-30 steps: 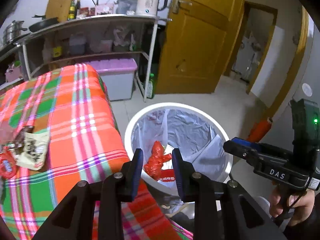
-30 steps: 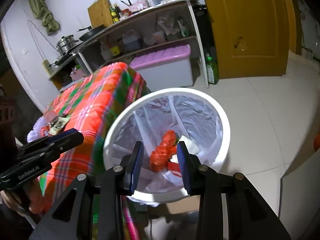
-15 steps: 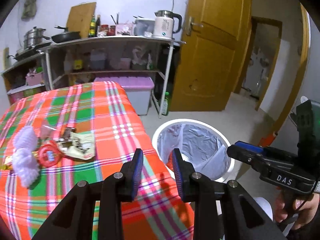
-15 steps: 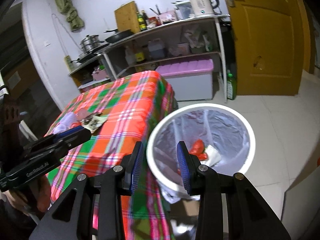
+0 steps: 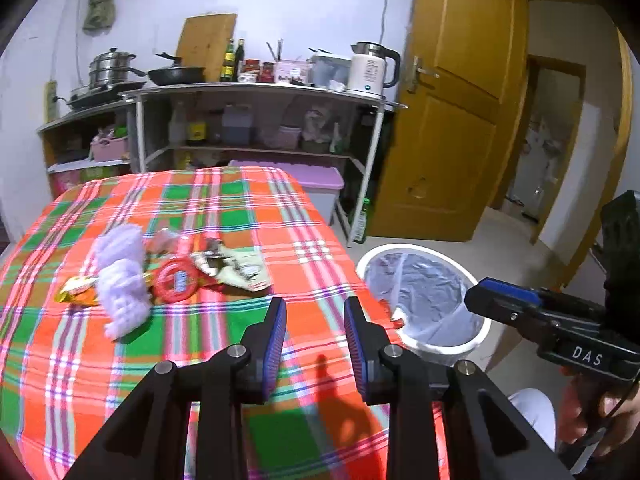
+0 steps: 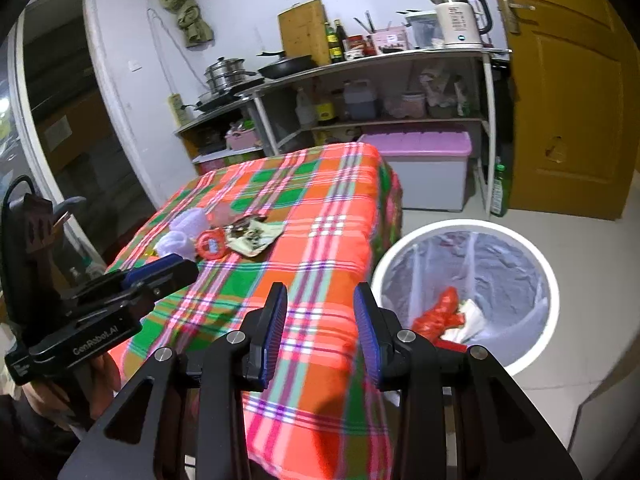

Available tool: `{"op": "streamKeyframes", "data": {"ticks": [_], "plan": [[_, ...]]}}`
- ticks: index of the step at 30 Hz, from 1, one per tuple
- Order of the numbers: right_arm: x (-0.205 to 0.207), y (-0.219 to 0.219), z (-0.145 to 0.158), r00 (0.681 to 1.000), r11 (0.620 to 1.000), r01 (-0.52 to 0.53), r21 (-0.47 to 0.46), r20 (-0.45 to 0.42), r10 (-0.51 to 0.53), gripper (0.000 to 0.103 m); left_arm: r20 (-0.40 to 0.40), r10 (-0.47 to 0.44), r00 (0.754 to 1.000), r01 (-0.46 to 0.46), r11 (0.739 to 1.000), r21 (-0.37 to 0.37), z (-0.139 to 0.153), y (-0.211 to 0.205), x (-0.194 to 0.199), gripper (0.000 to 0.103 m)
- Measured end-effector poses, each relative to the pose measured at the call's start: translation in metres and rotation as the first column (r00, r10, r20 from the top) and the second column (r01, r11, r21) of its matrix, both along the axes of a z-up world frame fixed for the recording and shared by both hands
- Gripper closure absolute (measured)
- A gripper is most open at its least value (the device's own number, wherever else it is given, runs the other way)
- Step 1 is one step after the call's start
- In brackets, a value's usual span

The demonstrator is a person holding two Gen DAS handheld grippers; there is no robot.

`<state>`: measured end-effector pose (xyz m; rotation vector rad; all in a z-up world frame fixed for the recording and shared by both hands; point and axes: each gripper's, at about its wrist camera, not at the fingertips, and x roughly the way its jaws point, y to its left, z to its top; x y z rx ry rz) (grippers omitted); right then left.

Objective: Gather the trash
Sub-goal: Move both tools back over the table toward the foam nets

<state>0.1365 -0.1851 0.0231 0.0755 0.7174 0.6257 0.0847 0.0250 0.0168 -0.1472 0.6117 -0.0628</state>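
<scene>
Left wrist view: the left tongs (image 5: 315,340) are spread, with nothing between the blue pads, and they hang above the near part of the desk (image 5: 224,208) with its plaid cloth. The right tongs (image 6: 320,332) are also spread and hold nothing; they hang over the desk edge beside the white bin (image 6: 548,280).

The trash lies together in a small group on the desk, ahead and a little left of the left tongs: a crumpled beige wrapper (image 5: 240,270), a round red package (image 5: 176,282), a white tissue wad (image 5: 122,280) and a yellow wrapper (image 5: 78,290). All of it looks very light, soft and thin. The wrappers probably are smooth and may slip, so I think it is better to pinch a raised fold or a crumpled edge, not a flat part. The tissue should compress easily; take it in the middle.

The bin, lined with a grey bag, stands on the floor just beside the desk and already contains red plastic trash (image 6: 438,314). Both tongs point forward and slightly down.
</scene>
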Motion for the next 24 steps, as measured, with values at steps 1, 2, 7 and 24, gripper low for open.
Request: {"op": "streamKeyframes", "data": {"ticks": [1,2,7,24], "plan": [[-0.001,0.004,0.000,1.000,1.000,-0.007,-0.003,-0.001,0.007,0.067,0.001,0.006,1.000,-0.006,1.000,0.000,-0.001,0.004,-0.003,0.074],[-0.001,0.008,0.000,1.000,1.000,-0.016,-0.005,-0.002,0.016,0.067,0.001,0.017,1.000,-0.017,1.000,-0.003,-0.002,0.009,-0.006,0.074],[-0.005,0.025,-0.001,0.998,0.998,-0.056,-0.019,-0.002,0.056,0.067,-0.010,0.068,0.998,-0.068,0.998,-0.009,-0.007,0.029,-0.014,0.074],[0.003,0.066,-0.009,0.990,0.989,-0.140,-0.051,-0.011,0.140,0.060,-0.053,0.256,0.965,-0.258,0.966,-0.029,-0.024,0.106,-0.023,0.057]]}}
